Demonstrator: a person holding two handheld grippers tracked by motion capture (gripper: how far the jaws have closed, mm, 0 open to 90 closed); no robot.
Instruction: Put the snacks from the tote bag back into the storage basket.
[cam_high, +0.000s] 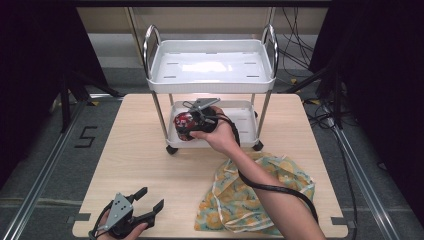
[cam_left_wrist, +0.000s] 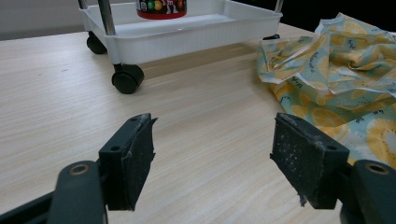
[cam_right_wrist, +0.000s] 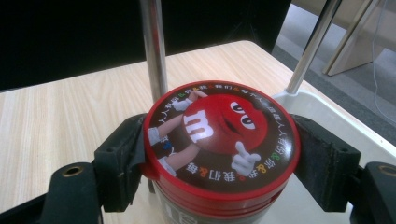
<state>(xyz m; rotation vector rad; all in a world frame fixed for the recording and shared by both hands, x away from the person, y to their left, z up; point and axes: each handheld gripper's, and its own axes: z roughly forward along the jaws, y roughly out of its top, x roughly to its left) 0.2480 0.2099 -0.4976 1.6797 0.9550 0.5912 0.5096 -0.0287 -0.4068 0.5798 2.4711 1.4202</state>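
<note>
A round candy jar (cam_right_wrist: 219, 144) with a red lid sits between the jaws of my right gripper (cam_right_wrist: 217, 156), which is shut on its sides. In the high view the jar (cam_high: 184, 125) and right gripper (cam_high: 192, 122) are at the left end of the lower tray (cam_high: 247, 117) of a small white cart (cam_high: 210, 67). The left gripper view shows the jar's base (cam_left_wrist: 161, 8) on or just above that tray (cam_left_wrist: 187, 30). My left gripper (cam_high: 150, 200) rests open near the table's front left edge, nothing between its pads (cam_left_wrist: 128, 158).
A yellow and teal fruit-print cloth (cam_high: 255, 197) lies crumpled on the table's front right, also seen in the left gripper view (cam_left_wrist: 336, 79). The cart stands on black casters (cam_left_wrist: 126, 78) at the table's back. Its chrome posts (cam_right_wrist: 154, 46) rise close beside the jar.
</note>
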